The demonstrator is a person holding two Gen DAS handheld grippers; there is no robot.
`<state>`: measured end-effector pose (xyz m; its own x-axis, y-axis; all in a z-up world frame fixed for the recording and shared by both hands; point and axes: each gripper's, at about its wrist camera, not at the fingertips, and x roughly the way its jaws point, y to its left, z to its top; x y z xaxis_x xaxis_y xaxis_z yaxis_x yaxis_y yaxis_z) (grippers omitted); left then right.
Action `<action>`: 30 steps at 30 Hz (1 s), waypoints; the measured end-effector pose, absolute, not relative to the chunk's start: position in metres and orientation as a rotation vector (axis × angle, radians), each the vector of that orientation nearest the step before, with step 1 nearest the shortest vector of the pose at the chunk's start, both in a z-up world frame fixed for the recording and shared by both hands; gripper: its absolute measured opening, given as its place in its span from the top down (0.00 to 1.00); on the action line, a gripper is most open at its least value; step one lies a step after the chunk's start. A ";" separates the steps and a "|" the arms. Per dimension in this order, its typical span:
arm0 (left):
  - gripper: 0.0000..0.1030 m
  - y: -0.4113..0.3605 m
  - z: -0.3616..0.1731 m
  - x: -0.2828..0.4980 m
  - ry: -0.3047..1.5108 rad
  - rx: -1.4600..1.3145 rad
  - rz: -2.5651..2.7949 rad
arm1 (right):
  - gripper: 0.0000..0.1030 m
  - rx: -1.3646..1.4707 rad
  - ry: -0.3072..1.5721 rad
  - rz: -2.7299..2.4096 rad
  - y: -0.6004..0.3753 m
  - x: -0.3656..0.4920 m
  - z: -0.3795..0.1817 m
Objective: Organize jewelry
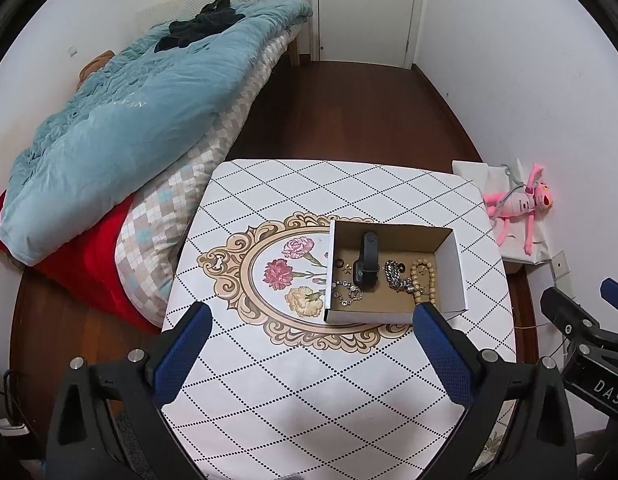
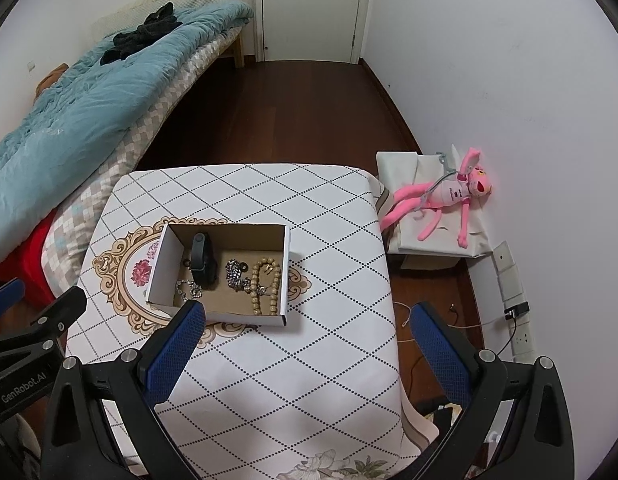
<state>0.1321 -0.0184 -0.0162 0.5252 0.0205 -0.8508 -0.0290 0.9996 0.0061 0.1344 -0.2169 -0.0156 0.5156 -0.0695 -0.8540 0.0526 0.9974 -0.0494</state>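
A small open cardboard box [image 1: 455, 268] [image 2: 157, 264] stands on the table with the patterned cloth [image 1: 269, 380] [image 2: 309, 360]. Inside lie a black smartwatch [image 1: 368, 260] [image 2: 201, 262], a wooden bead bracelet [image 1: 423, 280] [image 2: 265, 284], a silver chain [image 1: 397, 276] [image 2: 237, 274], a crystal bracelet [image 1: 347, 292] [image 2: 187, 290] and small rings [image 1: 341, 264]. My left gripper [image 1: 313, 316] is open and empty, above the table just before the box. My right gripper [image 2: 309, 312] is open and empty, near the box's front right.
A bed with a teal quilt [image 1: 121, 120] [image 2: 69, 112] runs along the left. A pink plush toy [image 1: 521, 204] [image 2: 445, 196] lies on a low white box at the right wall. Wood floor and a white door [image 1: 365, 8] lie beyond.
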 end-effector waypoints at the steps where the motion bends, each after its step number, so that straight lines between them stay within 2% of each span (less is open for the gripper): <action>1: 0.00 -0.018 -0.016 0.132 1.016 -0.008 0.031 | 0.00 -0.018 1.026 -0.074 -0.217 0.134 -0.016; 30: 0.00 -0.014 -0.015 0.130 1.011 0.005 0.039 | 0.00 -0.024 1.033 -0.070 -0.215 0.134 -0.018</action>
